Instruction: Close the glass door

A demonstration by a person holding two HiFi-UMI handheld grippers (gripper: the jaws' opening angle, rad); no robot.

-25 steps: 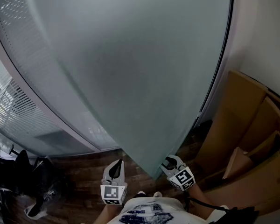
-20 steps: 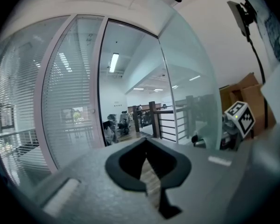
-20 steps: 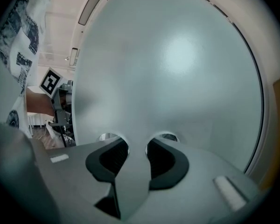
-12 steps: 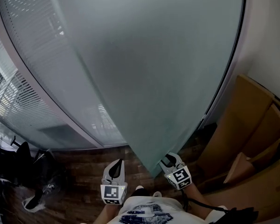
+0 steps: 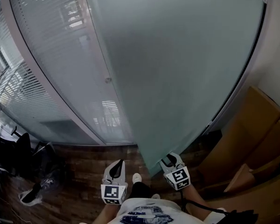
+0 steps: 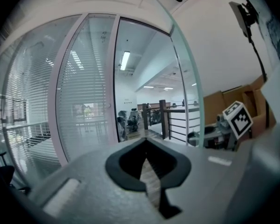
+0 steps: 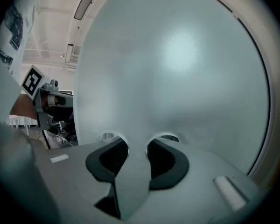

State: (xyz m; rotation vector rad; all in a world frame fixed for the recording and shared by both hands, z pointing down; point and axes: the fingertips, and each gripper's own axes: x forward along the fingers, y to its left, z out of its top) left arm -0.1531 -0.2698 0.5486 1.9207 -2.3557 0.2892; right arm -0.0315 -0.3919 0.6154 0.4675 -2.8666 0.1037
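The frosted glass door [image 5: 177, 69] fills the head view, with its free edge ending low near my grippers. My right gripper [image 5: 167, 161] reaches onto the door's near face just right of that edge. In the right gripper view the jaws [image 7: 136, 146] stand part-way apart on a pale upright bar, seemingly the door's handle [image 7: 133, 171]. My left gripper [image 5: 115, 164] hangs left of the door's edge, shut and empty, and its tips meet in the left gripper view [image 6: 147, 143]. That view shows the glass edge [image 6: 192, 101] and the right gripper's marker cube [image 6: 236, 119] beyond it.
A glazed partition with blinds [image 5: 46, 55] stands left of the door. Cardboard boxes [image 5: 256, 139] are stacked at the right, and dark office chairs [image 5: 18, 157] sit at the lower left. The floor is brown wood [image 5: 84, 167]. A dark railing [image 6: 170, 120] shows through the doorway.
The door's free edge has swung to the right in the head view and uncovers more of the partition with blinds. Both grippers stay low by that edge, the right one still on the door.
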